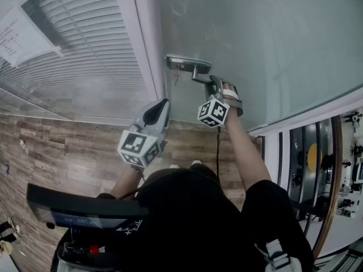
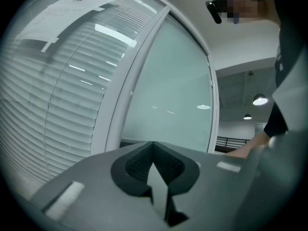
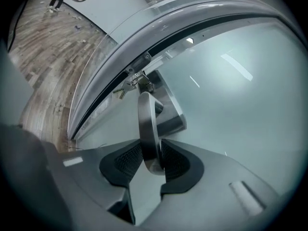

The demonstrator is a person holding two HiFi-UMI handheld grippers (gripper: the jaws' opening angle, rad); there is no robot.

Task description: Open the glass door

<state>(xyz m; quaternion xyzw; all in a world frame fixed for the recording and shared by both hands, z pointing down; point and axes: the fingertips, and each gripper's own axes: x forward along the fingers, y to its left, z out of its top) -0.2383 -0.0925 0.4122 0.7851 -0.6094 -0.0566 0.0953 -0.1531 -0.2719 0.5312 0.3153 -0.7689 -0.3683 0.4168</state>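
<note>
Head view, centre of frame: the right tongs are on the handle of the door, arm stretched up from the lower right. Right gripper view confirms it. The lever stands edge-on between the pads and the right tongs are clamped on its free end, the best spot for leverage when turning a latch. Keys dangle from the lock just above, clear of the grip.

The left tongs hang centre-left, near the white frame and touching nothing. In the left gripper view their tips meet, closed on nothing. I'd say they're parked out of the way while the right does the work.

The door's edge lies close along the frame, so it looks not yet swung. Next call: press the lever down, then pull or push. A slip off that smooth metal is the risk.
</note>
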